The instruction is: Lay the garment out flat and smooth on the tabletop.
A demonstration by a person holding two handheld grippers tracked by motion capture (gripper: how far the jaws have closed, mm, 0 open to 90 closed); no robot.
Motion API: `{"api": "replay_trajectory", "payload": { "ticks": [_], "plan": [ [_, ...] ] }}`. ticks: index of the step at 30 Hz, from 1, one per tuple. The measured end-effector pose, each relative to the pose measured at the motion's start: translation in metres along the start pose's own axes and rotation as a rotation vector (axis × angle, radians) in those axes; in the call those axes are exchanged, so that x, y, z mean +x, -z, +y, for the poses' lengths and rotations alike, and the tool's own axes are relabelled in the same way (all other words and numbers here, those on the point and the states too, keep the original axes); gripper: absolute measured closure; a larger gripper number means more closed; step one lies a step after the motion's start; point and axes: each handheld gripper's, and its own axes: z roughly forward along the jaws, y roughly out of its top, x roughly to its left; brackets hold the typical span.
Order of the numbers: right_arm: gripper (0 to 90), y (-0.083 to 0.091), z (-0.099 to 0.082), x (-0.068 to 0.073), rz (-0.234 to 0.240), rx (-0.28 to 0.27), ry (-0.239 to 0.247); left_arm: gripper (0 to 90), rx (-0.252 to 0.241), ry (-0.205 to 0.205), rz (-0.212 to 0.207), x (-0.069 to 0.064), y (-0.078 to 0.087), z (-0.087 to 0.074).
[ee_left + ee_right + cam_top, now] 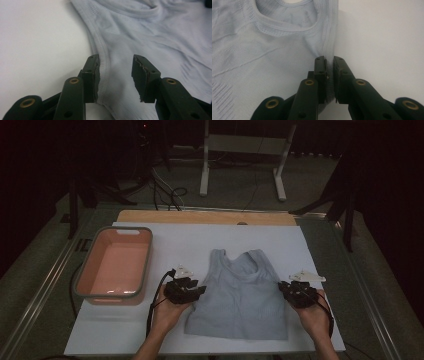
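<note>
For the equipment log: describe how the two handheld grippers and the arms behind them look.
Both the left gripper and the right gripper are black, each with two flat-faced jaws on linkage arms with brass-coloured pivot rings. A pale three-cornered plate sits on top of each, and a black cable loops back from each past the wrist. The forearms are bare, with no sleeves in view.

Left forearm: entering from the near edge, angling up toward the table's middle. Left hand (167,312): cupping its tool from below. Left gripper (200,290): pointing right, jaws standing apart, pads pressing on nothing, as the left gripper view is showing (115,75).

Right forearm: entering from the near right, leaning left. Right hand (315,317): wrapping its tool, cable trailing along the wrist. Right gripper (282,287): pointing left, jaws pinching tight on a cloth edge in the right gripper view (330,75).
</note>
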Motion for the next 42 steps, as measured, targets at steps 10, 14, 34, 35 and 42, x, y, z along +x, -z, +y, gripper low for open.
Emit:
{"api": "replay_trajectory", "payload": {
  "ticks": [10, 14, 34, 35, 42],
  "plan": [
    [82.7, 0.006, -0.008, -0.006, -0.005, 0.018, 0.006, 58.6, 0.064, 0.029, 0.015, 0.005, -0.015, -0.002],
    [82.7, 0.008, -0.01, -0.007, -0.002, 0.023, 0.007, 58.9, 0.09, 0.041, 0.001, 0.004, -0.019, -0.004],
    [81.5, 0.007, -0.008, -0.003, 0.004, 0.016, 0.01, 83.2, 0.085, -0.061, 0.002, -0.022, -0.006, -0.001],
    [81.5, 0.008, -0.008, -0.003, 0.004, 0.015, 0.011, 82.9, 0.089, -0.057, -0.001, -0.021, -0.008, 0.0],
    [81.4, 0.008, -0.009, -0.006, 0.008, 0.014, 0.008, 74.3, 0.057, -0.029, -0.031, -0.012, -0.013, 0.001]
  ]
}}
